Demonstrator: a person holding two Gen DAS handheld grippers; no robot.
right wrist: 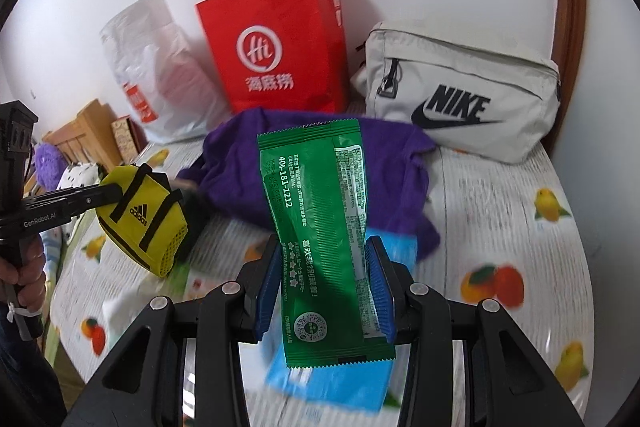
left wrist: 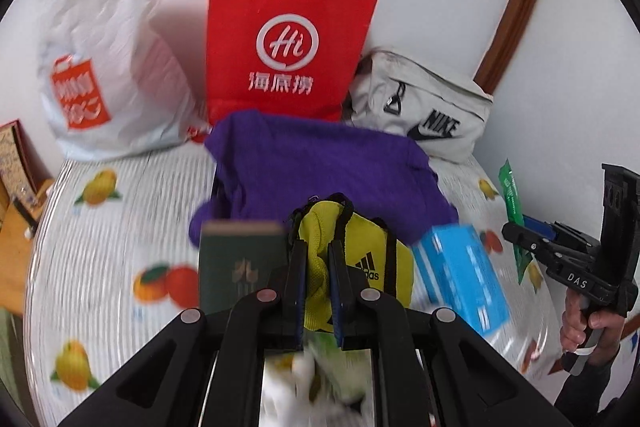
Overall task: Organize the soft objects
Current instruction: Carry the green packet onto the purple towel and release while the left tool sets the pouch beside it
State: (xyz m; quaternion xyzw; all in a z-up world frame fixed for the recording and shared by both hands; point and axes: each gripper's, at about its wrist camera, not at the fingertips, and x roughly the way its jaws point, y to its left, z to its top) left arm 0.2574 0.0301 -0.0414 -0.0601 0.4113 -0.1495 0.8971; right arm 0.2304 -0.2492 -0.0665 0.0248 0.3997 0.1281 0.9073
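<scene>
My left gripper (left wrist: 318,259) is shut on a small yellow Adidas bag (left wrist: 360,259) and holds it above the table; it also shows in the right wrist view (right wrist: 144,219). My right gripper (right wrist: 324,267) is shut on a green sachet (right wrist: 324,223), held upright above the table; it shows at the right of the left wrist view (left wrist: 514,215). A purple cloth (left wrist: 320,171) lies crumpled mid-table, also in the right wrist view (right wrist: 392,163). A blue pack (left wrist: 460,275) lies under the grippers.
A red paper bag (left wrist: 288,39), a white plastic bag (left wrist: 108,59) and a white Nike pouch (left wrist: 424,107) stand along the wall. A dark green booklet (left wrist: 236,263) lies left of the yellow bag. The fruit-print tablecloth (left wrist: 112,251) covers the table.
</scene>
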